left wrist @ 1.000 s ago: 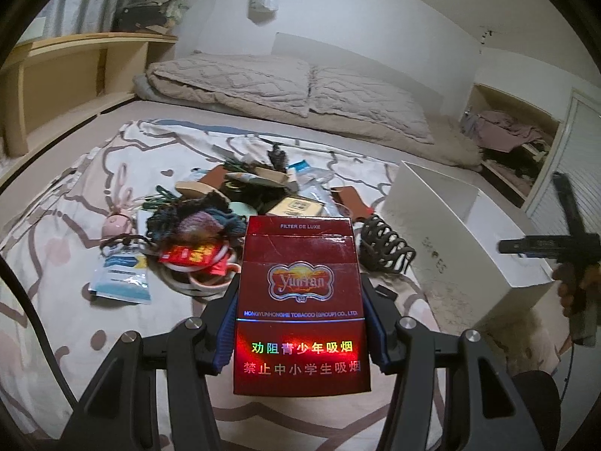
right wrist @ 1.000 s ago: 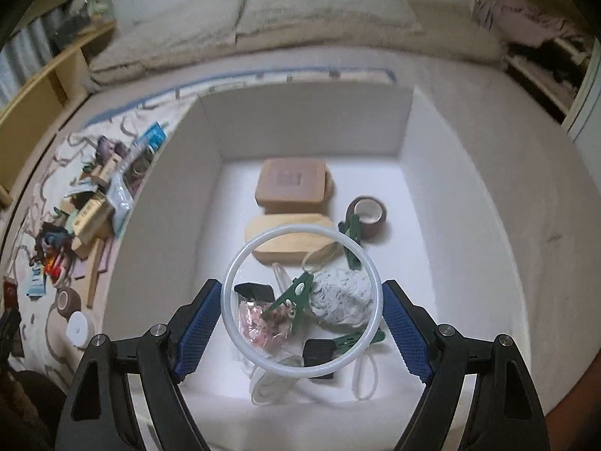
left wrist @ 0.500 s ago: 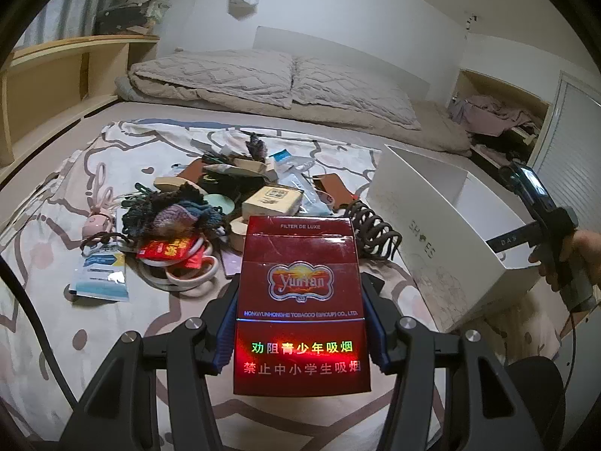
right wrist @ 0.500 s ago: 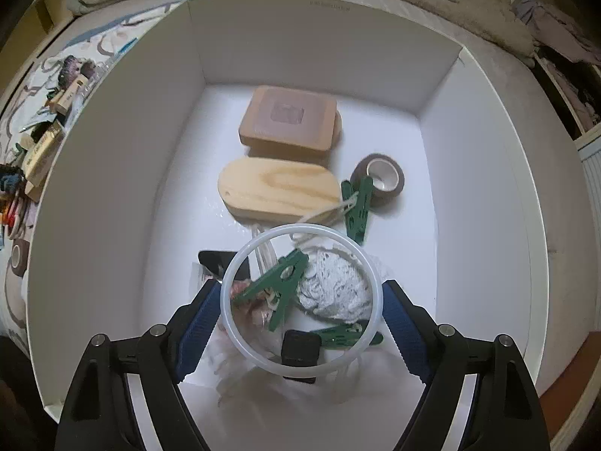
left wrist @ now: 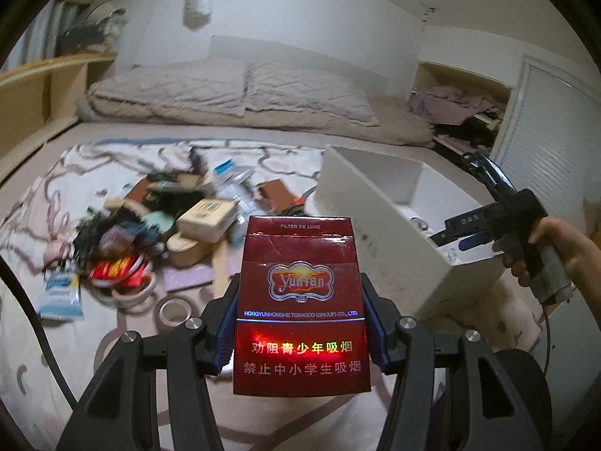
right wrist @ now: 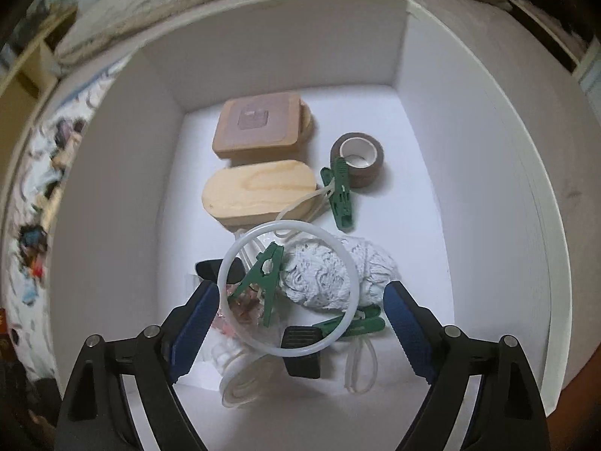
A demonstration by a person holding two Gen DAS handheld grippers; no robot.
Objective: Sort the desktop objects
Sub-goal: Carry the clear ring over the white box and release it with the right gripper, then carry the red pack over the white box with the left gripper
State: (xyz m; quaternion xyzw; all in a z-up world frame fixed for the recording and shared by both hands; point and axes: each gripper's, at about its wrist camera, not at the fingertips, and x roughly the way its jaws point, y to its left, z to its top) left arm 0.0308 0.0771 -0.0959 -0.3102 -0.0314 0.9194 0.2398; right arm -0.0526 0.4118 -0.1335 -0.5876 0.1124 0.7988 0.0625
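Where blur smears the pile, only the cigarette pack reads clearly

White box open above — right wall side bare; clutter fills centre.

Two beige pillows against white headboard, wooden shelf, clothes-filled alcove, slatted door

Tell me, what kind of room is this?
It looks like a bedroom. There's a bed with two pillows and a patterned blanket spread over it, covered in little things, plus a cubby full of clothes. A white box sits on the bed for sorting.
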